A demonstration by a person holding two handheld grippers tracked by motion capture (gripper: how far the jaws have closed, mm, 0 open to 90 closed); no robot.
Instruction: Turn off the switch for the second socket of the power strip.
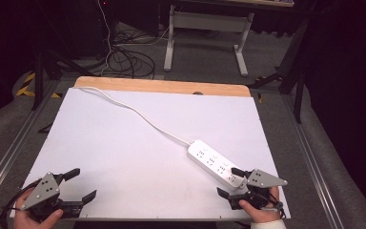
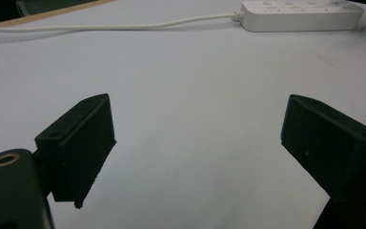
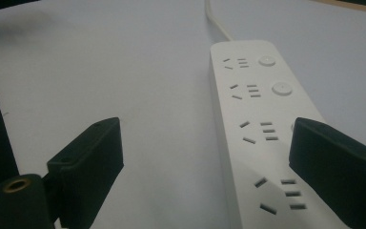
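Note:
A white power strip (image 1: 215,163) lies flat on the white table (image 1: 124,143) at the right front, its white cable (image 1: 138,112) running to the far left corner. My right gripper (image 1: 229,182) is open at the strip's near end, one jaw above the strip, the other to its left. In the right gripper view the strip (image 3: 262,138) shows several sockets and round buttons, with my right gripper (image 3: 205,162) wide apart over it. My left gripper (image 1: 81,185) stands open at the front left over bare table. The left gripper view shows its gripper (image 2: 195,138) holding nothing, the strip (image 2: 300,14) far off.
A wooden strip (image 1: 162,87) edges the table's far side. Beyond it stand a white desk frame (image 1: 205,33) and loose cables (image 1: 124,59) on the floor. Metal rails (image 1: 9,152) run along both sides of the table.

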